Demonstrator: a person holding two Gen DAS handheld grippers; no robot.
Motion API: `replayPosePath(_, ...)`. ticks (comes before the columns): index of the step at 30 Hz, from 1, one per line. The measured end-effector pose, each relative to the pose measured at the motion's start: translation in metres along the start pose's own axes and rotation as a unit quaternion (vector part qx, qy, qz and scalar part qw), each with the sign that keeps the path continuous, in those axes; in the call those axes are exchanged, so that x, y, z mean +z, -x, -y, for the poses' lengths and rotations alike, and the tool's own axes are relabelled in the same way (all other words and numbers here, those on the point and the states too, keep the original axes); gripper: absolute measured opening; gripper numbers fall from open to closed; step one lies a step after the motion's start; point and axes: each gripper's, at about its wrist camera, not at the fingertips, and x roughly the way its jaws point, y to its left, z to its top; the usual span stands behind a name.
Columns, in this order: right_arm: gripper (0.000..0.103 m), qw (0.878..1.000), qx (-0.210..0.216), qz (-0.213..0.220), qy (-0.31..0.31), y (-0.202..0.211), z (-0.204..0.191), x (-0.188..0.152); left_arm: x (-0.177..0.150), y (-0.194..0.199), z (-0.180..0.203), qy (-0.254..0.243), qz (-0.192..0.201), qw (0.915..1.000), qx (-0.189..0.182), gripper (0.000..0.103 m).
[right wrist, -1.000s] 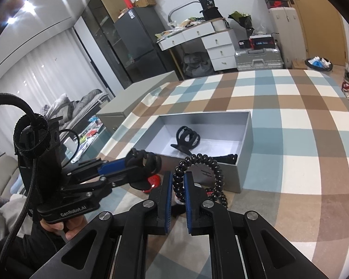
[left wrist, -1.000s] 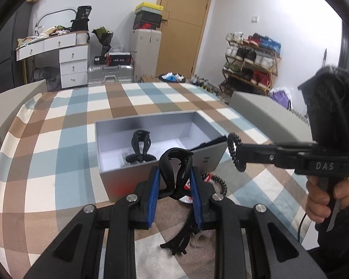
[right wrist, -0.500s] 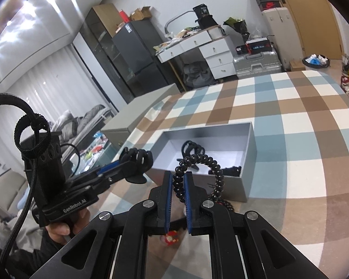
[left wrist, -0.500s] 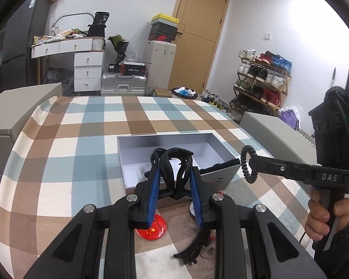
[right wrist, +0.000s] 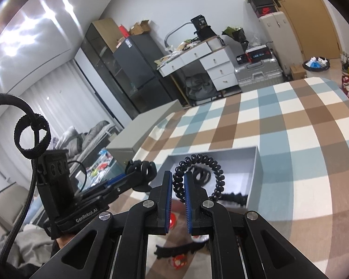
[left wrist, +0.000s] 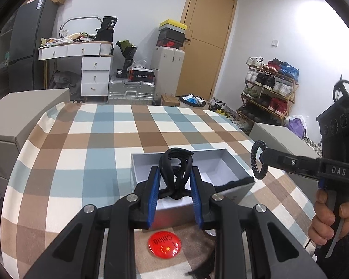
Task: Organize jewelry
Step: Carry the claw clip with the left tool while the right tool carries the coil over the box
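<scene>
In the left wrist view my left gripper (left wrist: 175, 176) is shut on a black hair claw clip (left wrist: 175, 166), held just above the near wall of the open grey box (left wrist: 133, 166). My right gripper (left wrist: 262, 158) comes in from the right, shut on a black spiral hair tie (left wrist: 259, 161) above the box's right corner. In the right wrist view the right gripper (right wrist: 178, 182) pinches the spiral hair tie (right wrist: 215, 174), which loops up over the grey box (right wrist: 258, 174). A second claw clip (right wrist: 200, 174) lies blurred inside. The left gripper (right wrist: 144, 174) holds its claw clip (right wrist: 142, 167) at the box's left.
A red round badge (left wrist: 164, 241) lies on the checked tablecloth (left wrist: 81, 162) in front of the box, with a dark item (left wrist: 201, 268) beside it. Grey box-like blocks (left wrist: 23, 116) flank the table. A person's hand (left wrist: 325, 220) grips the right handle.
Both grippers have risen and tilted up with their items still held, so the box now sits lower and smaller in both views. The red badge has come into the left wrist view.
</scene>
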Motion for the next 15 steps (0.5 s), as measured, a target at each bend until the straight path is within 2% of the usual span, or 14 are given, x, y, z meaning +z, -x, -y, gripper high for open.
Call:
replayPosePath(8,0.009,0.999,0.024,0.005,-0.037,-0.015,0.018,0.005,0.000,-0.015,-0.006,0.000,-0.006,0.9999,0.008,0.020)
replayPosePath(15,0.009,0.998,0.012,-0.016,-0.052,-0.029,0.028,-0.003,-0.005,-0.019,-0.009,0.005,-0.014,0.9998,0.013,0.020)
